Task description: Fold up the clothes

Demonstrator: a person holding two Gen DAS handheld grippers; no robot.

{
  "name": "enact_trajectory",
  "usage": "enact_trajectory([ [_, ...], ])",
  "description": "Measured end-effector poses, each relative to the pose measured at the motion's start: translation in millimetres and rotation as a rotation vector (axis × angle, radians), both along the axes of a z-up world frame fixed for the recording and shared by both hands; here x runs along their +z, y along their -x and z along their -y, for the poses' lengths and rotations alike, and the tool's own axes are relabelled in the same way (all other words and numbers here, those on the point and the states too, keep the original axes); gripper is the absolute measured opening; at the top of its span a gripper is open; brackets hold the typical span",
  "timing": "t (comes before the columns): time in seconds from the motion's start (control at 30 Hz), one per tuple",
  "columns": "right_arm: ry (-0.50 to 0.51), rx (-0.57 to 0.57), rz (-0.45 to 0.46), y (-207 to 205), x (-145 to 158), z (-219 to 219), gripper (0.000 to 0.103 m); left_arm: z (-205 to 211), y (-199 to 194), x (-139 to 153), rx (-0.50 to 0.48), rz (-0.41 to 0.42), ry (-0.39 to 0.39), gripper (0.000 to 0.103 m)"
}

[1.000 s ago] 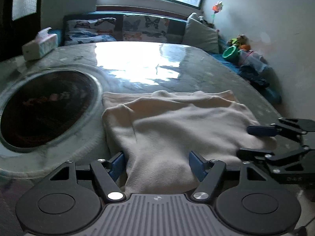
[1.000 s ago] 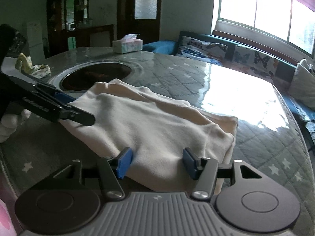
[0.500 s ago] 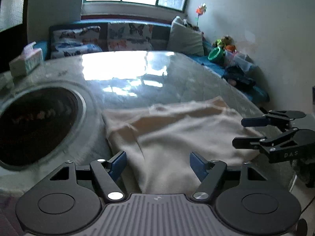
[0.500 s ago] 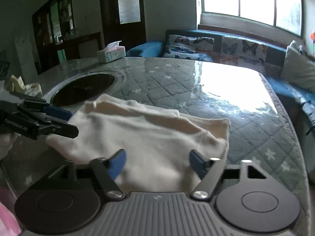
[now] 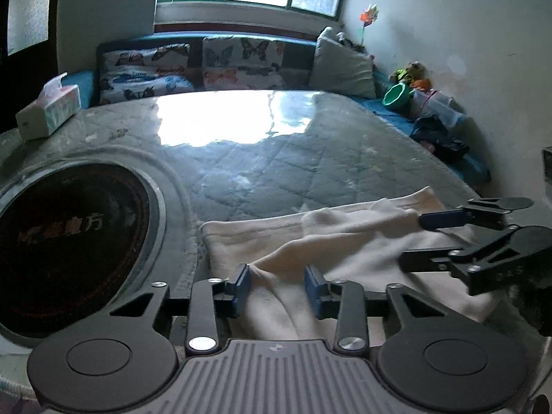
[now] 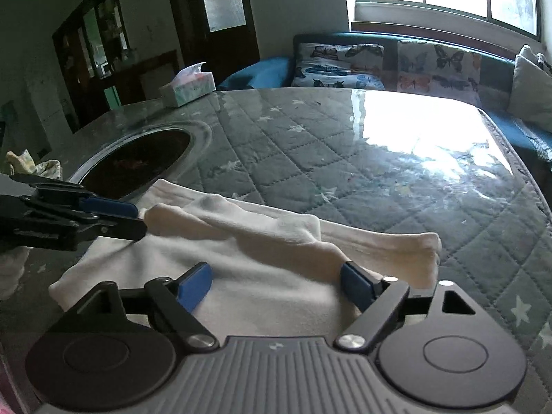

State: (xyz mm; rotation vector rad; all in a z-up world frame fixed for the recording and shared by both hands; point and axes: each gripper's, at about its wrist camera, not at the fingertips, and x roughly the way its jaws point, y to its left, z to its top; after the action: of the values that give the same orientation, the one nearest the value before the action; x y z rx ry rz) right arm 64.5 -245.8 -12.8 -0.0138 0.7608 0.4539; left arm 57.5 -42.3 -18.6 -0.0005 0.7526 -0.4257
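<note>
A cream garment [image 5: 331, 252] lies partly folded near the front edge of the quilted grey table [image 5: 262, 169], with a raised fold running across it; it also shows in the right wrist view [image 6: 262, 265]. My left gripper [image 5: 277, 284] is open low over the garment's near edge, a ridge of cloth between its blue pads. My right gripper [image 6: 276, 284] is open wide over the garment's other end. Each gripper shows in the other's view, the right one [image 5: 445, 238] and the left one [image 6: 114, 217], both at the cloth.
A round dark inset [image 5: 65, 241] in the table lies left of the garment. A tissue box [image 5: 48, 107] stands at the far left corner. A sofa with butterfly cushions [image 5: 224, 65] lines the far wall under the window. Toys and a green bowl [image 5: 398, 95] sit far right.
The garment now lies lower and nearer the table's front edge, with a fold rolled across it. The left jaws have narrowed around a ridge of cloth. The right jaws have opened wider.
</note>
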Motion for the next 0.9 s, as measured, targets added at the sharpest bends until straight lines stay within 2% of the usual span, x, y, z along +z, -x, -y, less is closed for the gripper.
enact_trajectory([
  [0.07,-0.011,0.009,-0.006,0,-1,-1,0.096,0,-4,-3,0.001,-0.004,-0.005,0.035],
  [0.23,-0.026,0.017,-0.013,0,-3,-4,0.103,-2,-7,-4,0.005,-0.007,-0.004,0.035],
  [0.43,-0.048,0.006,-0.022,-1,-3,-3,0.103,-3,-3,4,0.014,0.006,0.006,0.050],
  [0.5,-0.059,0.007,-0.034,-4,-3,-1,0.103,-1,-1,7,0.014,0.017,0.004,0.059],
  [0.57,-0.062,0.005,-0.049,-6,-2,-1,0.103,0,1,9,0.016,0.025,0.002,0.060],
  [0.83,-0.056,-0.003,-0.042,-5,-4,-4,0.103,2,6,13,0.026,0.045,-0.007,0.076],
  [0.9,-0.057,-0.010,-0.033,-4,-4,-4,0.103,1,8,15,0.038,0.056,-0.007,0.084],
])
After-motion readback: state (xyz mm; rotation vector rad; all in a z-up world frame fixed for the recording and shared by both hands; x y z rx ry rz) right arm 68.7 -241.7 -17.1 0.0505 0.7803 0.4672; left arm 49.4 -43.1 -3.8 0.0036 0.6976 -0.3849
